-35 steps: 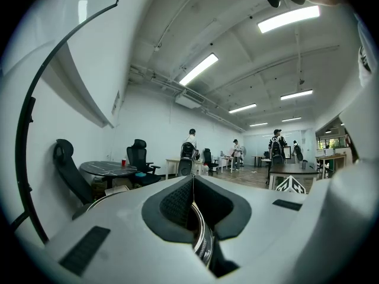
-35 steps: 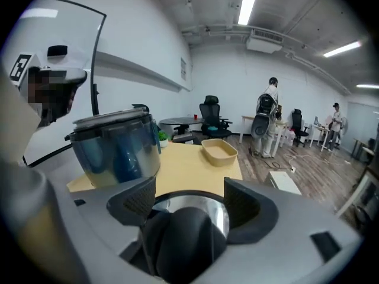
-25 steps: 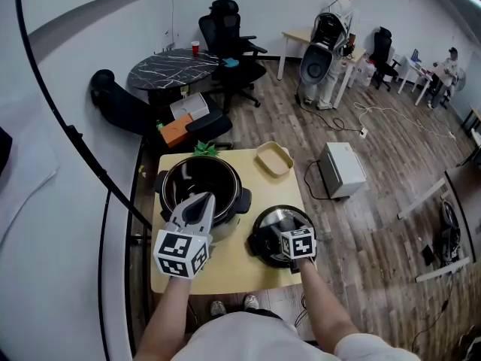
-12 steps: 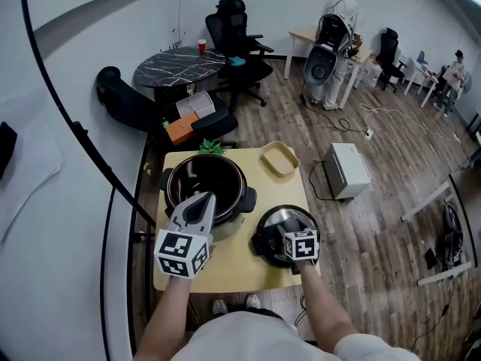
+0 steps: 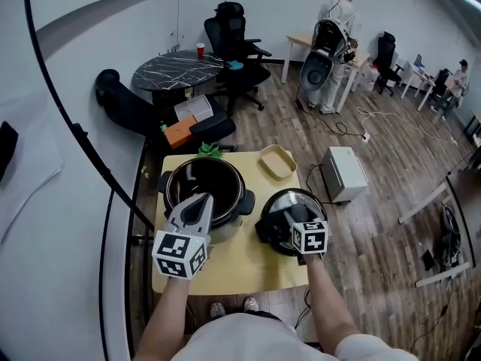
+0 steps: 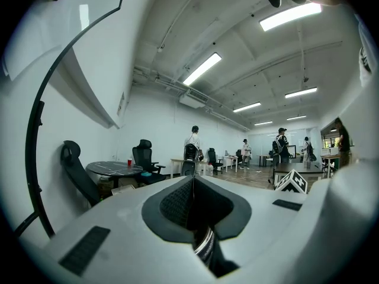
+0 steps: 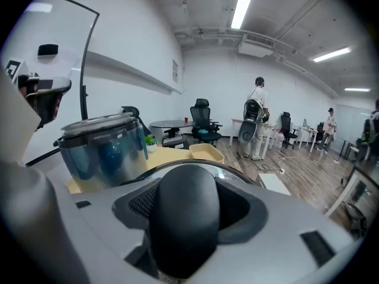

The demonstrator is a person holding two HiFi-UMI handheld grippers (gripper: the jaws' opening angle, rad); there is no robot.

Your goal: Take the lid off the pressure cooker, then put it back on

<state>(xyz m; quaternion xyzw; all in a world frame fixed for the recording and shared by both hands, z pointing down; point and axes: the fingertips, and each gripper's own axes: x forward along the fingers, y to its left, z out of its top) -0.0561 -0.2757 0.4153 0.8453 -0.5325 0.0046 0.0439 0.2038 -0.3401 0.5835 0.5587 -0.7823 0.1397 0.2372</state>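
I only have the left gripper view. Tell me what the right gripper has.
Observer: The right gripper is shut on the knob of the lid.
Operator: Say where that lid is.
Observer: Off the pot, to its right, over the table.
Operator: Report what's beyond the lid.
Observer: A beige tray at the table's far edge.
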